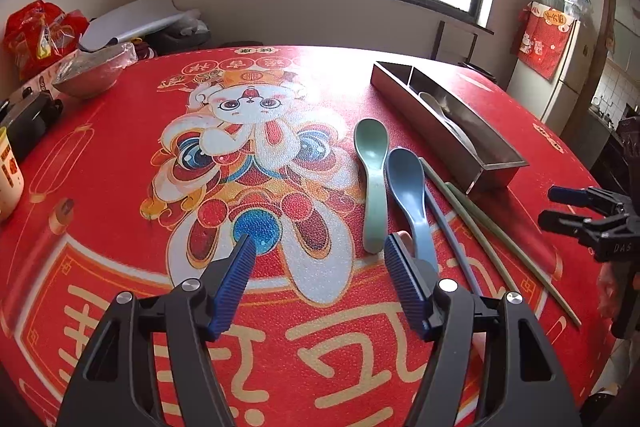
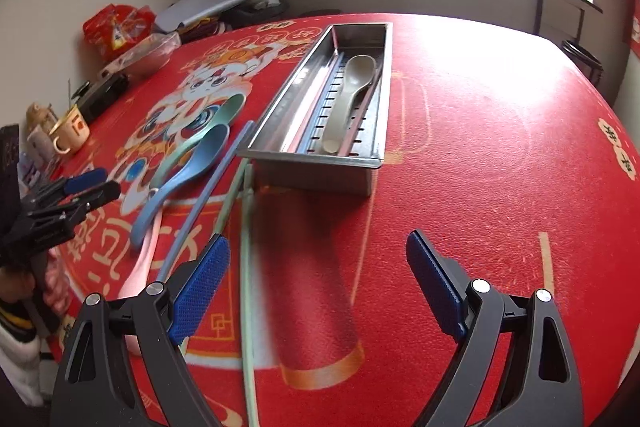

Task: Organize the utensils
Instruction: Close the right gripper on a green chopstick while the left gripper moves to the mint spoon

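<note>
Red tablecloth (image 2: pixel 480 147) w/ steel tray (image 2: pixel 382 99) holding beige spoon (image 2: pixel 350 91); both tongs (image 1: pixel 320 251) (image 2: pixel 316 259) apart, empty.

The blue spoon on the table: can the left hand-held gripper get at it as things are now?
Probably yes. The left hand-held gripper is open and holds nothing, and the blue spoon lies uncovered just ahead of its right finger, with the green spoon close beside it.
</note>
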A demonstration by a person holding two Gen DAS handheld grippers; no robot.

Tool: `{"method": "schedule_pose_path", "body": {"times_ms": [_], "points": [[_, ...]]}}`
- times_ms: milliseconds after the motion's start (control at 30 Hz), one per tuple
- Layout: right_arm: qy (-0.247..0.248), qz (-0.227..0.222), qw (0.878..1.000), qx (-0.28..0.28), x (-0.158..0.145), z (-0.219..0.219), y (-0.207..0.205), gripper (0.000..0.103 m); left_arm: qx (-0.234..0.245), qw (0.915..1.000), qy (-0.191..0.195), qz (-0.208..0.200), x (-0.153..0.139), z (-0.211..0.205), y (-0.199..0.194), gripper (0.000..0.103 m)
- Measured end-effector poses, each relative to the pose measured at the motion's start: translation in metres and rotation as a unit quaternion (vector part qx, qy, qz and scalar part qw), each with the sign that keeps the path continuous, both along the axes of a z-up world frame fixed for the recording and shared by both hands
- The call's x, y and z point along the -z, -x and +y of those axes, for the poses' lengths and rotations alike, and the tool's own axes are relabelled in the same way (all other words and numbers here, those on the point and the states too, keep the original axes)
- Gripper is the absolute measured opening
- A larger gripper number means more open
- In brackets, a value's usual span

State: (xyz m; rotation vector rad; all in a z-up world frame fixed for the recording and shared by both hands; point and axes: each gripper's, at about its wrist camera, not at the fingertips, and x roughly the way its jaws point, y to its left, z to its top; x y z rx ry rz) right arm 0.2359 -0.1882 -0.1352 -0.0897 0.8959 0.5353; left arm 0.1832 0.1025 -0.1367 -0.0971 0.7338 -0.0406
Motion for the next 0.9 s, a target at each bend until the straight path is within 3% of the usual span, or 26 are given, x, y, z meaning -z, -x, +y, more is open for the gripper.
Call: {"method": "schedule_pose_path", "body": {"times_ms": [200,267,333,400,567,667,900], "points": [[0.051,-0.007,0.998,-0.037,0.008,0.028,0.007,0.086,-0.008,0.9998,0.019,0.003,0.001,0.005,0.000,0.076],[0.065,-0.003,0.997,-0.046,0.012,0.035,0.007,0.072,-0.009,0.9997,0.022,0.002,0.001,0.006,0.000,0.078],[0.074,0.004,0.996,-0.051,0.016,0.038,0.006,0.065,-0.009,0.9997,0.024,0.004,0.002,0.007,0.000,0.079],[0.070,0.001,0.996,-0.061,0.016,0.039,0.008,0.059,-0.010,0.9996,0.025,0.006,0.003,0.008,-0.001,0.081],[0.061,0.004,0.994,-0.087,0.014,0.039,0.009,0.026,-0.018,0.9989,0.041,0.013,0.005,0.014,-0.003,0.085],[0.050,0.012,0.995,-0.083,0.014,0.032,0.007,0.012,-0.022,0.9984,0.049,0.016,0.007,0.017,-0.003,0.085],[0.034,0.013,0.996,-0.078,0.015,0.014,0.009,0.007,-0.020,0.9983,0.053,0.016,0.007,0.018,-0.003,0.085]]}}
